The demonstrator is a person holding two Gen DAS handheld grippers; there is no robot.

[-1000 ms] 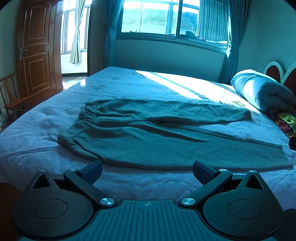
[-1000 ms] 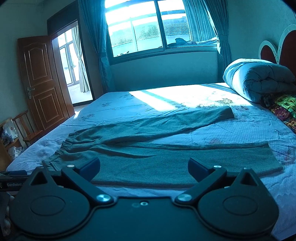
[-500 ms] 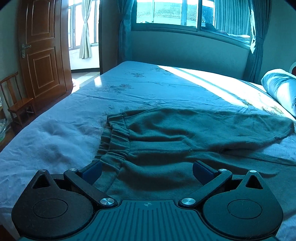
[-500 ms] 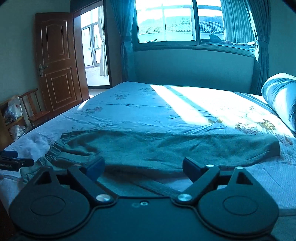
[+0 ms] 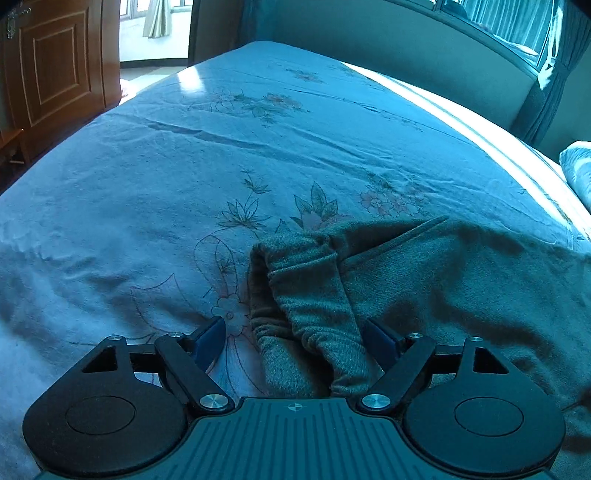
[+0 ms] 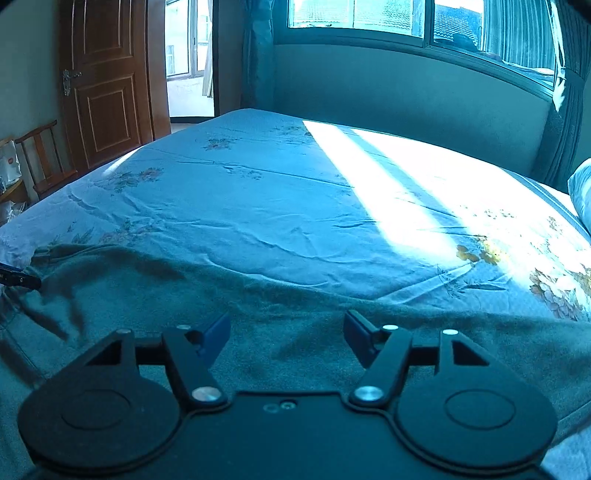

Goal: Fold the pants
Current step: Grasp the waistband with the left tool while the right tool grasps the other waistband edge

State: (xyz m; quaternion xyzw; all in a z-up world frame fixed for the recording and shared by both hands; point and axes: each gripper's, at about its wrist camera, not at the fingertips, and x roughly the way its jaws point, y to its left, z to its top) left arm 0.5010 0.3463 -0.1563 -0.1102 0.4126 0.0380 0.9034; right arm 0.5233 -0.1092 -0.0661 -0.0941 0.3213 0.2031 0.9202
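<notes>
Grey-green pants lie flat on a bed with a light floral sheet. In the left wrist view my left gripper is open, low over the sheet, with the elastic waistband corner lying between its blue-padded fingers. In the right wrist view my right gripper is open just above the pants, near the far edge of a leg. The tip of the left gripper shows at the left edge by the waistband.
A wooden door and a chair stand left of the bed. A window with curtains runs along the far wall. A rolled quilt lies at the right.
Both grippers have moved forward and down onto the pants. The left one now straddles the waistband corner; the right one hovers over the leg. Both jaws have narrowed somewhat.
</notes>
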